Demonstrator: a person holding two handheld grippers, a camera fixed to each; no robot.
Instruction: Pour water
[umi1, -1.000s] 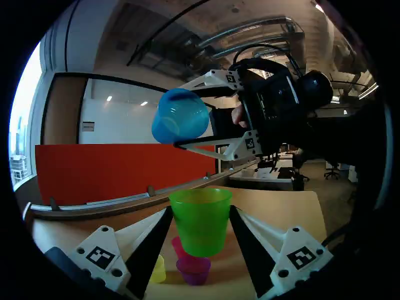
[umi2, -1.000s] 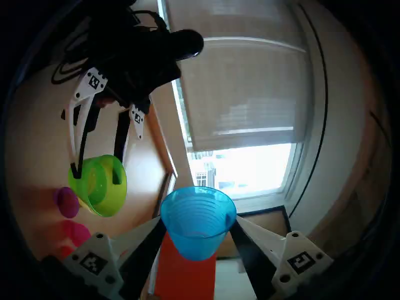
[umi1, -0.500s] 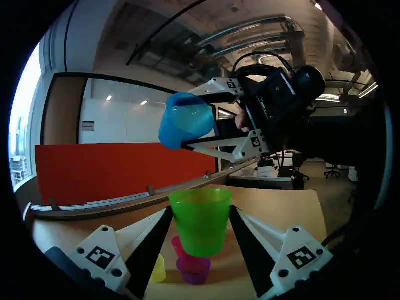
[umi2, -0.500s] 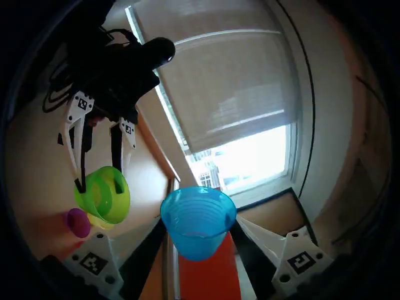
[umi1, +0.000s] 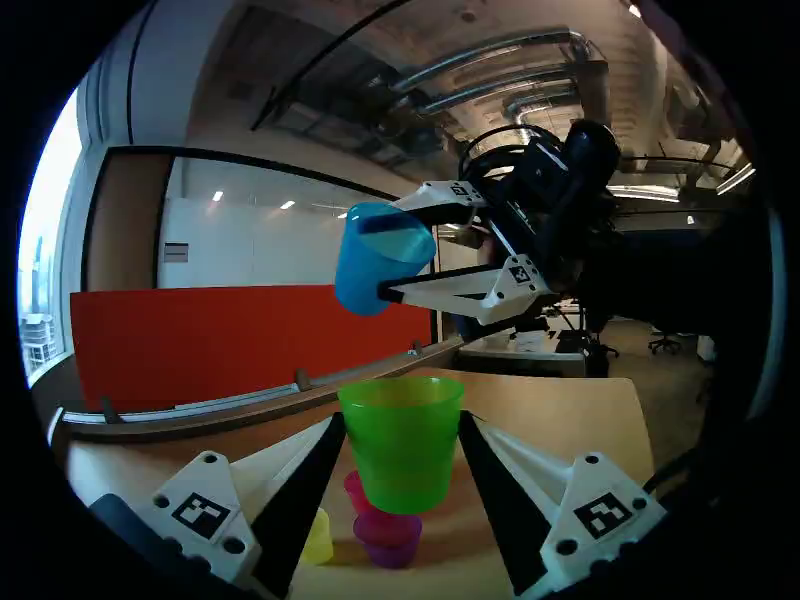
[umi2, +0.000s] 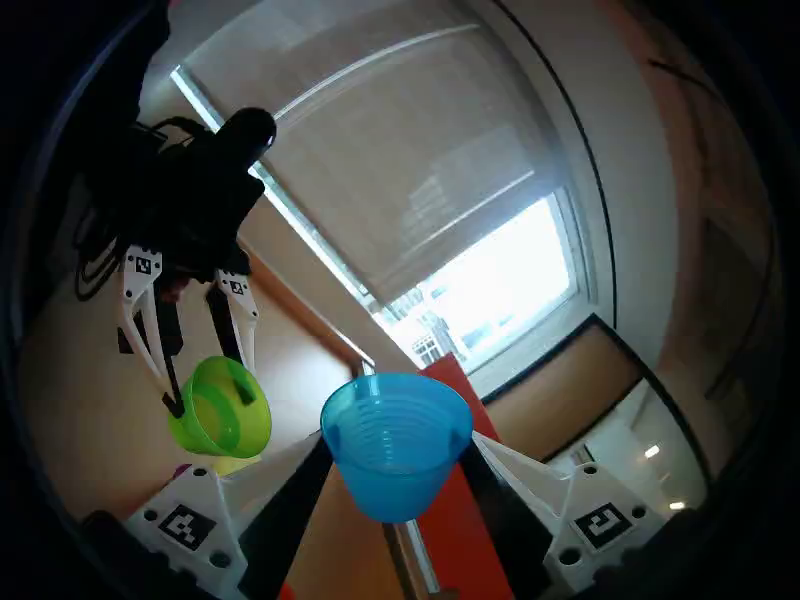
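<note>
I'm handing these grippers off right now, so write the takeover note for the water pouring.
Left gripper: shut on the green cup, upright, held over the table.
Right gripper: shut on the blue cup, higher than the green one, apart from it, slightly tilted.
Done: both cups picked up. No stream visible; neither cup's contents can be told.
Left: check the green cup's level, pour again if short, then set both down clear of the small cups.
</note>
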